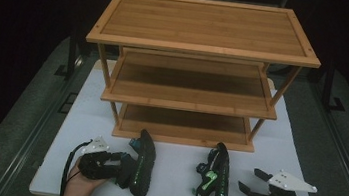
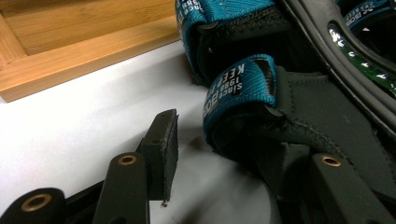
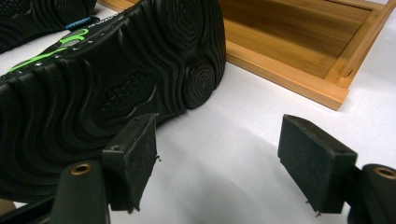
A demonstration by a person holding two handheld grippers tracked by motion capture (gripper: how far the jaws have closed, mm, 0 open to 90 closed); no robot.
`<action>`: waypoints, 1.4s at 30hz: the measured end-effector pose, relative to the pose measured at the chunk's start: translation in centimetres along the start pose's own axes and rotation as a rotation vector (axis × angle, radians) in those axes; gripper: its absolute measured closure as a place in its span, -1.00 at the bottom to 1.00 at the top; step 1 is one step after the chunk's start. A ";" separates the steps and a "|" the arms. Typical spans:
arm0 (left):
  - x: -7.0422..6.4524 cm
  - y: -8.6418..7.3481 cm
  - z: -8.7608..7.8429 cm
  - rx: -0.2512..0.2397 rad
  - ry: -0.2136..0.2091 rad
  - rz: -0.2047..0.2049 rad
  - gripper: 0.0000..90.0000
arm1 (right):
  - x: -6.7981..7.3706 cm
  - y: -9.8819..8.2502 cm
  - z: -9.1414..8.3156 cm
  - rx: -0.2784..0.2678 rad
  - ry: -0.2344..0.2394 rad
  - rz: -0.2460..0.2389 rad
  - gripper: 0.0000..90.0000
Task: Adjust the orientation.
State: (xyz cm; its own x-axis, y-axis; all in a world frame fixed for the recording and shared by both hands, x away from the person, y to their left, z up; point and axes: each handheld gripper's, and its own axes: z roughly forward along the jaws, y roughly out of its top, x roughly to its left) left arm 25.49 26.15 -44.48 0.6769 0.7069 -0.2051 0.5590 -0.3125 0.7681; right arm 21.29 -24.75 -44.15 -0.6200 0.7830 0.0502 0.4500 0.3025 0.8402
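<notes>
Two black sandals lie on their sides on the white table (image 1: 175, 153). The left sandal (image 1: 143, 167) has teal straps (image 2: 238, 86) with white lettering. My left gripper (image 1: 126, 169) points at its heel end. In the left gripper view the left gripper (image 2: 229, 154) has its left pad (image 2: 161, 149) a small gap away from a strap, and its other jaw lies under the sandal's upper. The right sandal (image 1: 215, 178) has bright green straps and shows its ridged sole (image 3: 107, 84). My right gripper (image 1: 252, 180) stands open beside that sole, and nothing is between the right gripper's (image 3: 219, 158) jaws.
A three-tier bamboo rack (image 1: 189, 102) stands at the back of the table, with its lowest shelf (image 3: 299, 51) just behind the sandals. The table's front edge runs close under both hands. The surroundings are dark.
</notes>
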 end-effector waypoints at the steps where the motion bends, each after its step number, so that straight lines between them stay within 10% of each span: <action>1: -0.1 0.1 0.0 0.000 0.002 0.002 0.13 | 0.0 0.0 0.0 0.000 0.000 0.000 -0.39; 42: -1.0 2.5 -0.6 -0.024 -0.122 0.031 0.32 | 0.3 0.0 -0.1 -0.006 -0.002 -0.010 -0.38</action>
State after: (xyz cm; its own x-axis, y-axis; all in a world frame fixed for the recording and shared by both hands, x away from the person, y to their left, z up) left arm 25.94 25.09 -41.98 0.7475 0.6144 -0.2526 0.5268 -0.3166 0.7888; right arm 21.06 -24.61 -44.04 -0.6230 0.7811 0.0410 0.4402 0.3068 0.8439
